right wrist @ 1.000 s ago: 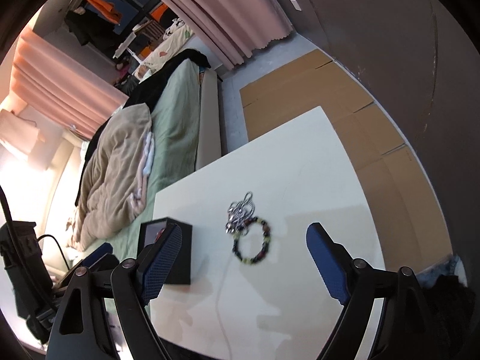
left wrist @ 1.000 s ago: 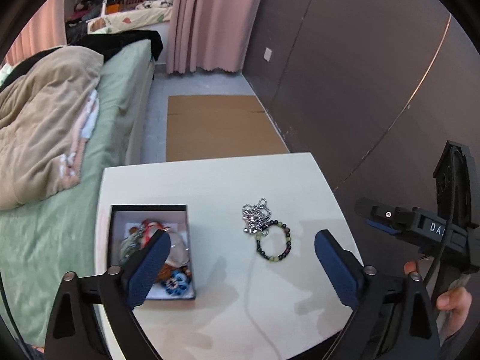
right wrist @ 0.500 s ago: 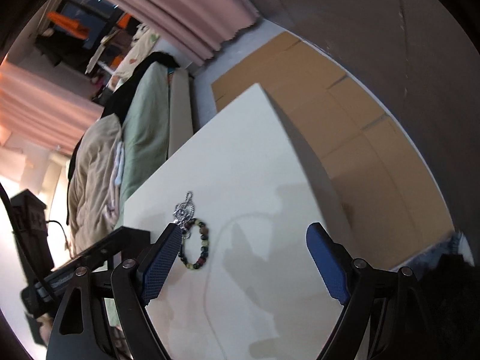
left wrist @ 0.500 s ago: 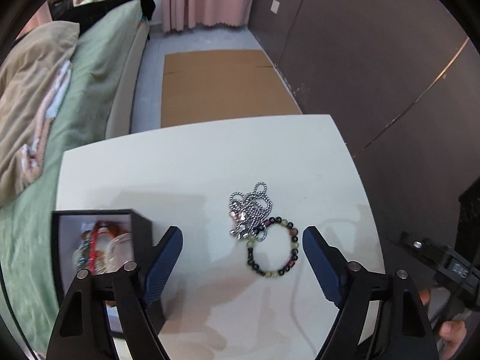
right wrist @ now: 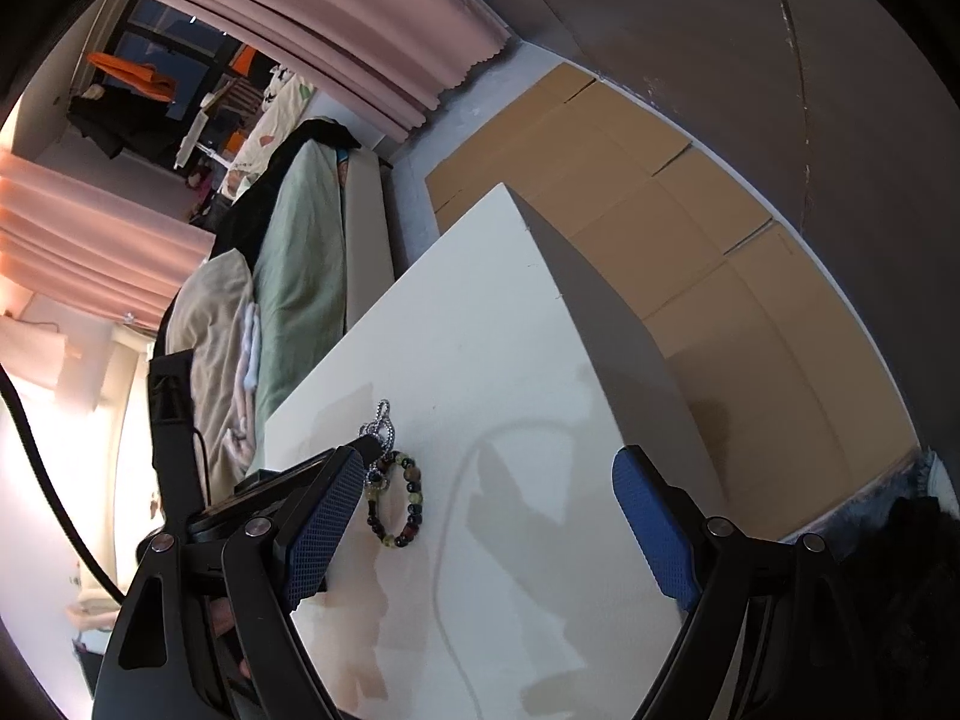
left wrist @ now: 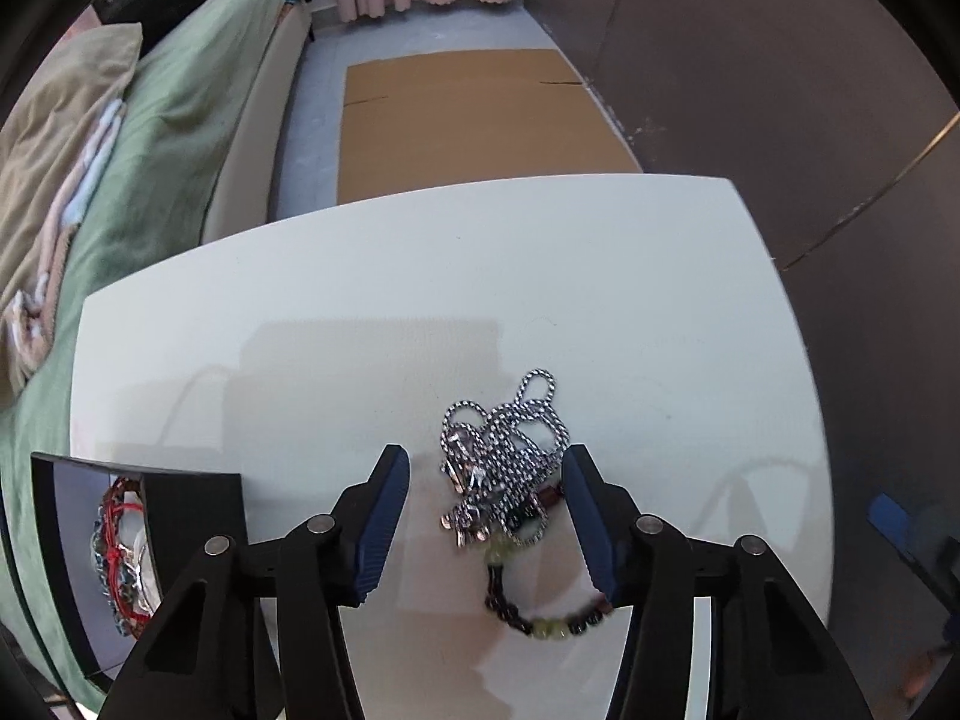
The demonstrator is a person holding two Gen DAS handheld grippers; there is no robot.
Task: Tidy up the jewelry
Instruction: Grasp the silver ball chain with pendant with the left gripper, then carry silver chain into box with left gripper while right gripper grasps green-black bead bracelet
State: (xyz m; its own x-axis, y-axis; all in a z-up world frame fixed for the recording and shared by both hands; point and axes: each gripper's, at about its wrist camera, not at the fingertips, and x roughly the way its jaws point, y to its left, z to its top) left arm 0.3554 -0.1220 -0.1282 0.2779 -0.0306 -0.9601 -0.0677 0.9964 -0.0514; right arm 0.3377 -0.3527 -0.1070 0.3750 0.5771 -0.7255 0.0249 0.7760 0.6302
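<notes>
Straddling the tangled silver chain necklace (left wrist: 504, 456), the left gripper (left wrist: 480, 516) gapes unclenched; closing comes next; right gripper (right wrist: 486, 528) idles, spread.

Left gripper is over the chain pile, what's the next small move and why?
Probably lower a little and close. The left gripper is open, its blue pads either side of the tangled silver ball-chain necklace, which lies partly over the dark-and-green beaded bracelet on the white table. Aiming at the chain's upper loops should avoid the bracelet.
</notes>
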